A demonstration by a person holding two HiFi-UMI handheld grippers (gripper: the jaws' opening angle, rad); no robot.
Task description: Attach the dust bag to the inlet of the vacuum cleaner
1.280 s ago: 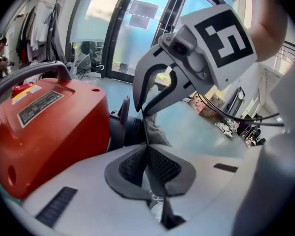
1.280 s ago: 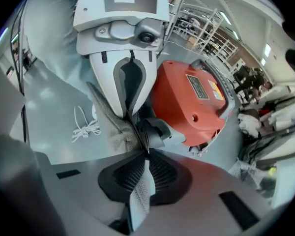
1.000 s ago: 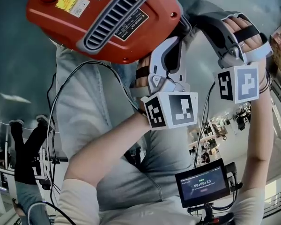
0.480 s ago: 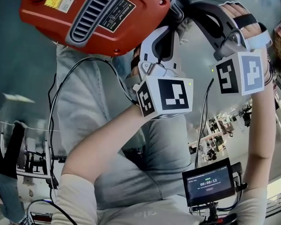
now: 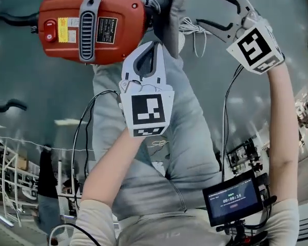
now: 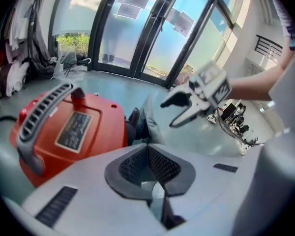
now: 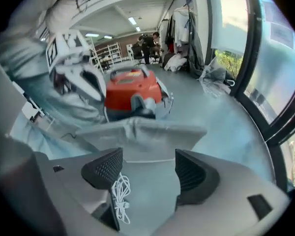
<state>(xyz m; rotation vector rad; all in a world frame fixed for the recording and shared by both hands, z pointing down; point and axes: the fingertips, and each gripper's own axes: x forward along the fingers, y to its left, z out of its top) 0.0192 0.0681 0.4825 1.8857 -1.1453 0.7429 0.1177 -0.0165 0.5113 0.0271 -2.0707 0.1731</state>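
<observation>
left gripper point(image 5: 155, 44) clenched, any pinched cloth unclear | right gripper point(image 5: 204, 5) jaws opening, empty | dust bag point(image 5: 170, 19) hides vacuum cleaner point(image 5: 92, 27) inlet, top cropped

My left gripper point(image 5: 155, 43) points forward and down, jaws clamped on the dust bag point(image 5: 170, 14); my right gripper point(image 5: 203, 5), held apart, is opening, empty.

The grey floor point(image 5: 20, 70) bears the red vacuum cleaner point(image 5: 87, 22), the dust bag point(image 5: 172, 14) and a white cord point(image 5: 192, 32).
</observation>
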